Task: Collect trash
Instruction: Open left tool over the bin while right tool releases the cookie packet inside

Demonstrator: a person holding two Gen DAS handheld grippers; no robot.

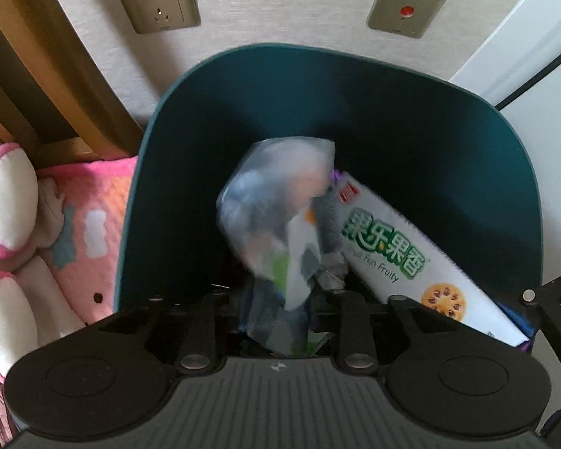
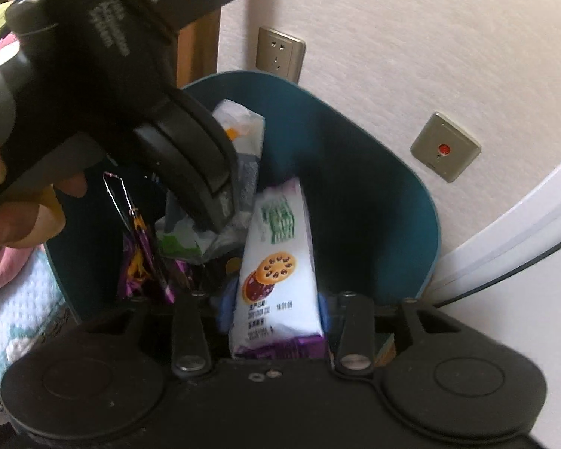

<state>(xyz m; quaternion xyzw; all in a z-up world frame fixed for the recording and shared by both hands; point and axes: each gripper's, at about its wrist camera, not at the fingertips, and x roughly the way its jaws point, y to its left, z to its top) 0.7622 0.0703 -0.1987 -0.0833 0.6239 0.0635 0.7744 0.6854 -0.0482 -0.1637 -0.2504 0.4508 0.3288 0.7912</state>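
A dark teal trash bin stands against the wall. My left gripper is over its opening, shut on a crumpled clear plastic bag that hangs into the bin. In the right wrist view the left gripper reaches in from the upper left with the bag in its tips. My right gripper is shut on a white cookie package with purple ends, held upright over the bin. The same package slants in from the right in the left wrist view. Purple wrappers lie inside the bin.
The wall behind holds a brass power socket and a brass switch with a red dot. A pink plush slipper and a pink blanket lie left of the bin. A wooden furniture leg stands behind them. White trim runs on the right.
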